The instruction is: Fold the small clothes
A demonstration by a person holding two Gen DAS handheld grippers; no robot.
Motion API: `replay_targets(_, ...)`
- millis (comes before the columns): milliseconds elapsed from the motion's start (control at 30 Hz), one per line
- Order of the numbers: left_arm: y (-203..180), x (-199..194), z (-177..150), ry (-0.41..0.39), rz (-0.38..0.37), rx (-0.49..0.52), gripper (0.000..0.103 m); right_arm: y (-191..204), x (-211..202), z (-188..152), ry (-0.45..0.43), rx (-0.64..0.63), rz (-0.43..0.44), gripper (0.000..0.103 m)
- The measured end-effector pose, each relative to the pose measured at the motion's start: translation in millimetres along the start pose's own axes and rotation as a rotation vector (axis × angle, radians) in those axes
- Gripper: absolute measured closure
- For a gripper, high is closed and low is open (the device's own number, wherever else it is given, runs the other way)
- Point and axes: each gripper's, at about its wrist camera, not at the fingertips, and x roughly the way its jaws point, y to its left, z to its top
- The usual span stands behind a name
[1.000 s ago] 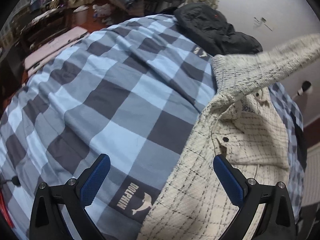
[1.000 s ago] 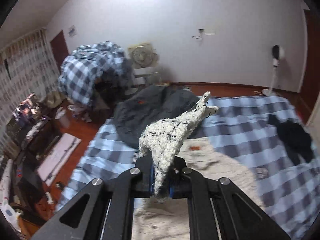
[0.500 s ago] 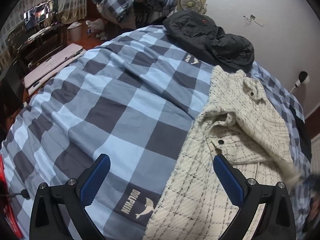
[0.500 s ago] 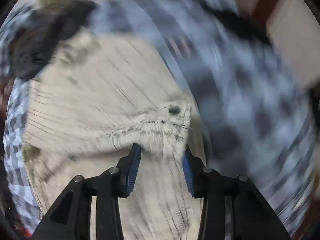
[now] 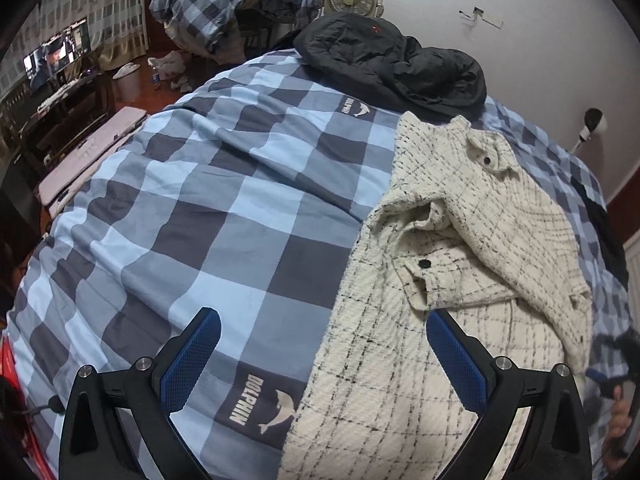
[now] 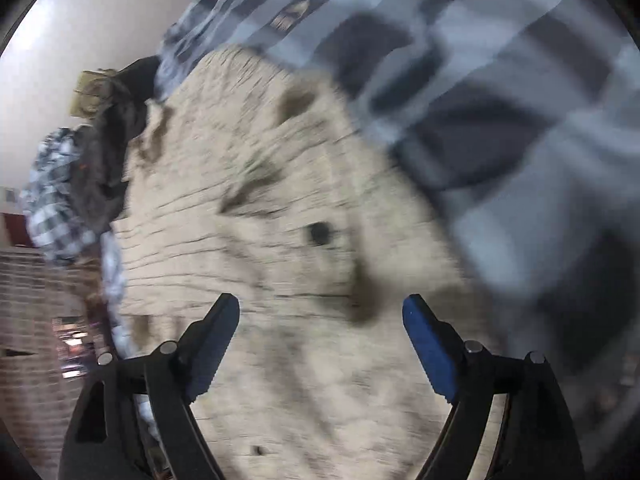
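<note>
1. The left tongs [image 5: 322,334] are wide open and hold nothing. They hang over the bed [image 5: 224,184], which has a blue and grey check cover.
2. The jacket [image 5: 472,240] is cream with thin black lines that make squares. It has dark round buttons [image 5: 425,263]. It lies on the right part of the bed, just next to a black coat [image 5: 392,60].
3. One sleeve [image 5: 532,248] is folded over the front of the jacket. It runs down to the right.
4. The left edge of the jacket lies between the two blue pads [image 5: 192,354] of the left tongs. The pads do not touch it.
5. The right tongs [image 6: 320,316] have just been opening. Their jaws now stand far apart and grip nothing. The picture here is blurry.
6. The jacket lies under the right tongs and fills the space between the pads. The pads do not press on it. A dark button shows just above them.
</note>
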Motion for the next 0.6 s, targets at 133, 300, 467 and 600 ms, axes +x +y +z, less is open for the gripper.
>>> replay_targets(133,-1,8,-2,0.020,0.018,0.012,0.000,4,33,-1,0.060,0.051,0.064,0.022)
replay_targets(300,-10,16,-4,0.039,0.034,0.045,0.000,21,46,2,0.060,-0.023,-0.030,0.022)
replay_targets(467,-16,20,-9,0.053,0.046,0.081,0.000,45,32,-6,0.003,-0.121,-0.139,0.022)
replay_targets(600,-14,24,-10,0.070,0.041,0.071,0.000,73,34,-17,-0.023,-0.312,-0.304,0.022)
